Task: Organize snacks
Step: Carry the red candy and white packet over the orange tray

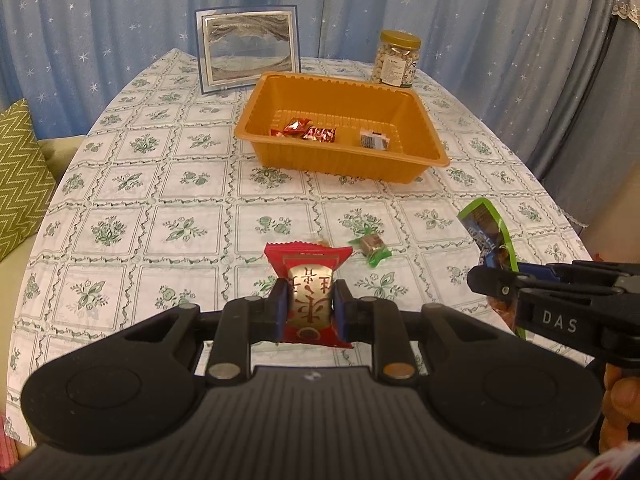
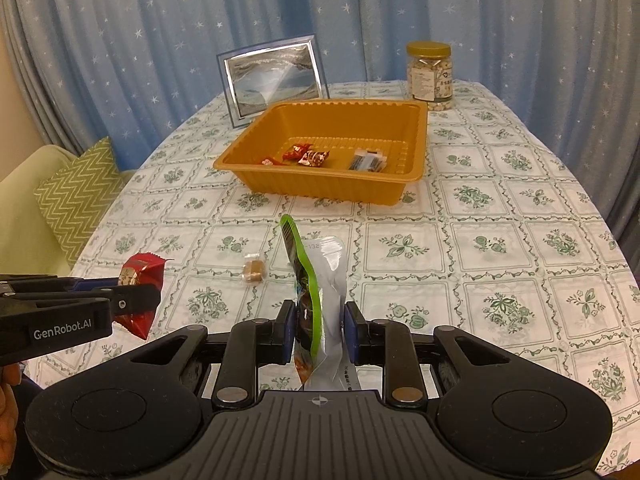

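Left gripper [image 1: 309, 306]: jaws nearly closed, clamped on a red-and-gold snack packet [image 1: 309, 280], held clear of the bench [image 1: 120, 200].

Between the grippers, two small wrapped candies left on the cloth: a green-wrapped one [image 1: 370, 246] and a clear-wrapped tan one [image 2: 253, 270].

Right gripper [image 2: 320, 326]: jaws narrow, pinching a green-edged foil pouch [image 2: 316, 280] upright, also off the bench.

Target looks like the orange tray [image 1: 432, 156] ahead, mid-bench, already holding two red candies [image 1: 306, 130] and a dark-and-white packet [image 1: 374, 139].

Step in hand, by my read: carry both to the tray. Advice:
- clear the near rim before lowering
- pouch is tall and floppy, so tip it flat inside
- drop into bare floor, not onto the contents
- keep the grippers apart over the tray
- steer clear of the picture frame [image 1: 248, 52] and nut jar [image 1: 396, 58] behind
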Tool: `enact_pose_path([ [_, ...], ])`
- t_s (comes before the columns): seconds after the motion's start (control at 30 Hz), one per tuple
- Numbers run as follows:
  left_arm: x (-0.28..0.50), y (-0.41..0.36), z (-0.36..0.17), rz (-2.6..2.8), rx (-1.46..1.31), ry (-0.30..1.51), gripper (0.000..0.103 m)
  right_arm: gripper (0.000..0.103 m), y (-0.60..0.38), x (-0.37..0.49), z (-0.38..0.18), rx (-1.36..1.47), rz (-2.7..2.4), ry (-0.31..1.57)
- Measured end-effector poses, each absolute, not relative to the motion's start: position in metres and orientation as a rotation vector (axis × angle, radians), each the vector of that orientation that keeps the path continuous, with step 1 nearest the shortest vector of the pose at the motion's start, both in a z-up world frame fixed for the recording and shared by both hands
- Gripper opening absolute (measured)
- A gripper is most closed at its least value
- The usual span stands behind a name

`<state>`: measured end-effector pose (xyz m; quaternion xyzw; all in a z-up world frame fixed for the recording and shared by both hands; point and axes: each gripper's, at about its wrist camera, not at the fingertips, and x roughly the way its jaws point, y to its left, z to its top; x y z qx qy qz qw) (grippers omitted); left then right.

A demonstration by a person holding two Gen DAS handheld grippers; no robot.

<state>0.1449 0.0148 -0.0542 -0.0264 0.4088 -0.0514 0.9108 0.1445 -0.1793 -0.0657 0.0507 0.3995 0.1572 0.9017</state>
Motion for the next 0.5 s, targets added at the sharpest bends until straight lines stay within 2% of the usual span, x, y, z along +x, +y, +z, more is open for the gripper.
enact_pose_path([
  [0.5, 0.184, 0.007, -0.041, -0.140, -0.062, 0.816, 0.021, 0.025, -0.186, 0.183, -0.052, 0.104, 0.315, 0.801],
])
